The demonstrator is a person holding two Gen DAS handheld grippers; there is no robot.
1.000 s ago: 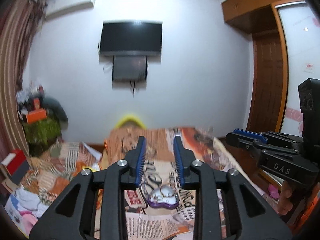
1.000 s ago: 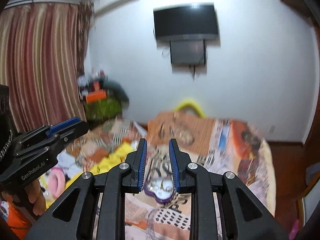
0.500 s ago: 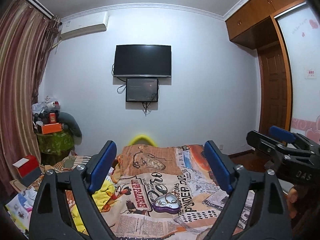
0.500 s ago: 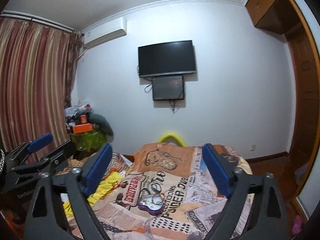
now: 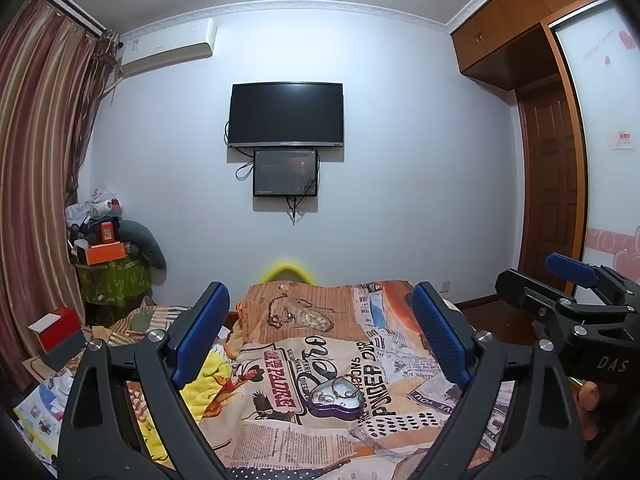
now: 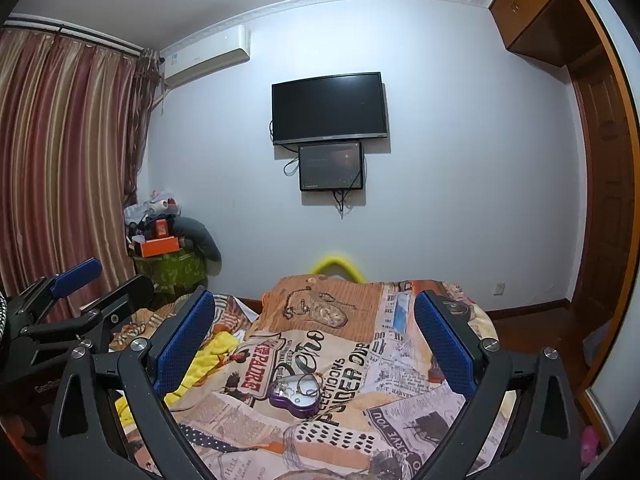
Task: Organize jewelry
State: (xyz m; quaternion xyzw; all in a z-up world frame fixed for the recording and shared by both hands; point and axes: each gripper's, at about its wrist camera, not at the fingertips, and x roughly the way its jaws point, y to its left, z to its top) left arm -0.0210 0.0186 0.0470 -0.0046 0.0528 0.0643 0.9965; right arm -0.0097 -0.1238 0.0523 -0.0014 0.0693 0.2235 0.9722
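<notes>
Both tongs, left tongs and right tongs, are spread wide, jaws still opening, gripping nothing. One purple heart-shaped tin sits open on the bed between them. It holds a few rings, too small to count.

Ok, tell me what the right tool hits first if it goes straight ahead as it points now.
Probably the patterned bedspread just beyond the heart-shaped purple tin. The right tool is open with nothing between its pads, pointing slightly downward; depth is hard to judge.

Glossy purple metal heart tin, printed cloth bedspread, wooden wardrobe
</notes>
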